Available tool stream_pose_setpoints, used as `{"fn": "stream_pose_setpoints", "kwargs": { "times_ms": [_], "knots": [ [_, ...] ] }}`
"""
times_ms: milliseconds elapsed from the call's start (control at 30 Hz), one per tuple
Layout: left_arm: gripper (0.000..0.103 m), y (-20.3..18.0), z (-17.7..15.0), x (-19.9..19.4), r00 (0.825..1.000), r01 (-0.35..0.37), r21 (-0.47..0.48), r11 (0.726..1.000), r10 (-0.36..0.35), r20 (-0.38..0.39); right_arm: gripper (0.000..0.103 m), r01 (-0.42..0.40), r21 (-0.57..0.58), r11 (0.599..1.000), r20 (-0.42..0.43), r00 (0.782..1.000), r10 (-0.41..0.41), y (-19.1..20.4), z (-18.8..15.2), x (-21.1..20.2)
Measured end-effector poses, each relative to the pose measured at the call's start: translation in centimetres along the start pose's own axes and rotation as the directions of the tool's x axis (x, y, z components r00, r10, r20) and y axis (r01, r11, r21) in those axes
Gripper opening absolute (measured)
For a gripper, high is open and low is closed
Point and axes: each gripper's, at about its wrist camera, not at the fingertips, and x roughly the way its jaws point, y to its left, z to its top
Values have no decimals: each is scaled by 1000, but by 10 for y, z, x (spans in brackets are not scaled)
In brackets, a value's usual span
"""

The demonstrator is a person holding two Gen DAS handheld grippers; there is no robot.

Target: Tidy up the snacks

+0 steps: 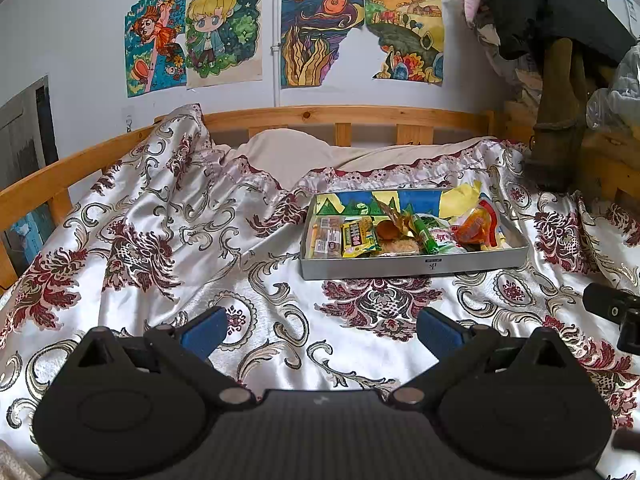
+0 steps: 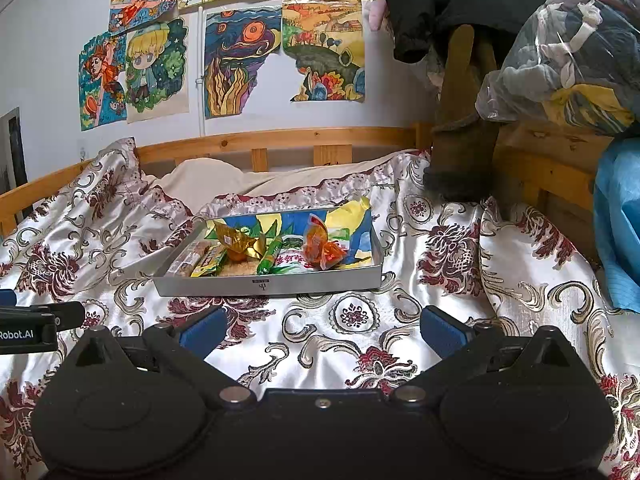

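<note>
The place is a bedroom: a wooden bed frame (image 1: 320,114) stands against a white wall covered with colourful children's drawings (image 1: 224,32), and the bed is spread with a shiny white bedspread (image 1: 160,248) that has dark red flowers and golden scrolls. On this bedspread, toward the headboard side, lies a shallow grey tray (image 1: 412,266) with a painted paper lining. The snacks (image 1: 400,232) are all inside it, side by side: a yellow and green packet (image 1: 358,236) on the left, a green stick-shaped pack (image 1: 422,232) near the middle, and an orange bag (image 1: 474,228) on the right. A cream pillow (image 1: 288,152) shows behind the tray. At the right side of the bed, dark clothes (image 2: 440,0) hang over a brown post, and a clear plastic bag (image 2: 560,52) full of fabric rests on wood. The left gripper (image 1: 320,330) hovers above the bedspread, near the tray's front, with its blue pads (image 1: 204,332) spread wide and nothing between them. The right gripper (image 2: 322,330) is in the same posture, jaws wide apart and empty, with the tray ahead of it, a little to the left.
</note>
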Motion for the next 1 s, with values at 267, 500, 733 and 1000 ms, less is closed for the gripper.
{"fn": "stream_pose_setpoints", "kwargs": {
  "times_ms": [267, 500, 733, 1000],
  "knots": [
    [102, 1, -1, 0, 1000, -1, 1, 1000, 1, -1, 102, 0, -1, 1000, 1, 1000, 0, 0, 0, 0],
    [102, 1, -1, 0, 1000, -1, 2, 1000, 1, -2, 102, 0, -3, 1000, 2, 1000, 0, 0, 1, 0],
    [102, 1, -1, 0, 1000, 0, 2, 1000, 0, -2, 102, 0, -4, 1000, 1, 1000, 0, 0, 0, 0],
    [102, 0, -3, 0, 1000, 2, 3, 1000, -2, -6, 102, 1, -5, 1000, 0, 1000, -1, -1, 0, 1]
  ]
}}
